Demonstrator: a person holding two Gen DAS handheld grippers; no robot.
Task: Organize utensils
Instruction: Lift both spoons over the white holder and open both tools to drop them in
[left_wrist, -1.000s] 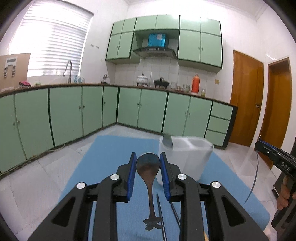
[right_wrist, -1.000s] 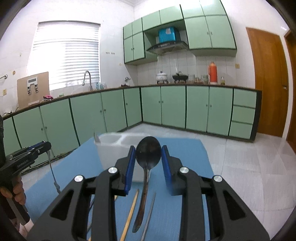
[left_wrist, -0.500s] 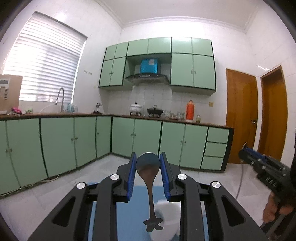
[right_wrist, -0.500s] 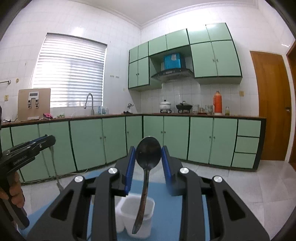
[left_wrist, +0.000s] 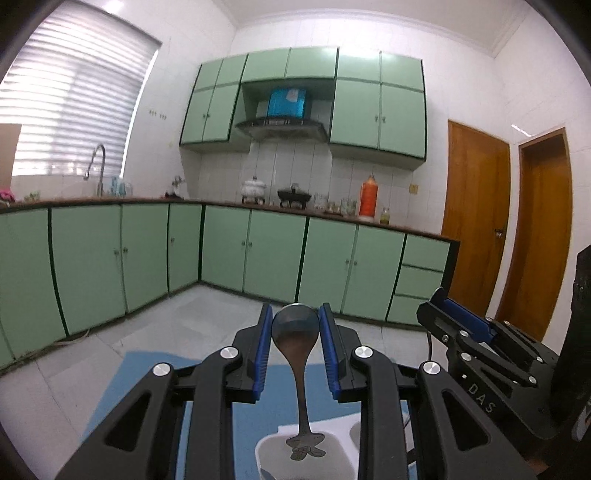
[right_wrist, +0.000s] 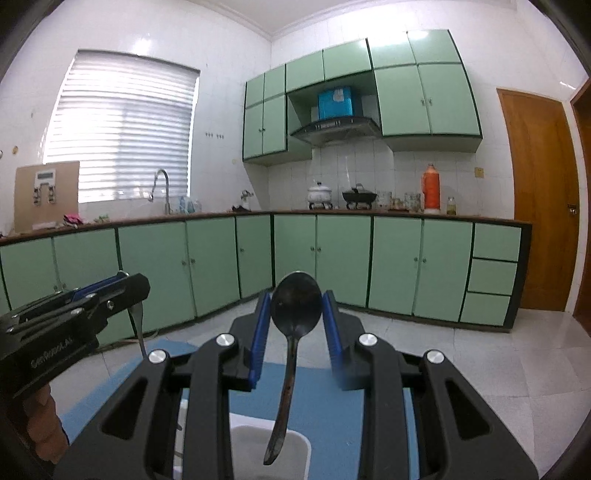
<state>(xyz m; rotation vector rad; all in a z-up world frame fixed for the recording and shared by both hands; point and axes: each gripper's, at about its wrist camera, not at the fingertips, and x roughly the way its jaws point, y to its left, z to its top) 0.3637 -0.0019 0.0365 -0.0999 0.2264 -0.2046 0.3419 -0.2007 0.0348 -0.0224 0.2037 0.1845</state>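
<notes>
Each gripper holds one spoon by its bowl, so the handle hangs down and can slide into the white holder below. The left gripper has its fingers pressed narrow against the round bowl of the left spoon. That spoon's fancy handle end hangs right over an open slot of the white holder, and I cannot tell if it is inside yet. The right gripper has its fingers squeezed on the bowl of the dark spoon. Its handle tip hangs over another slot of the white holder, a little tilted. The holder stands on the blue mat that covers the surface. Holding the spoons up high and straight above the holder helps them go in handle first, I think. Both spoons look nearly ready to be lowered and let go. If a spoon swings, its tip could bump the holder's rim. From the right view, the left gripper is seen off to the side of the holder with a thin handle hanging under it.
</notes>
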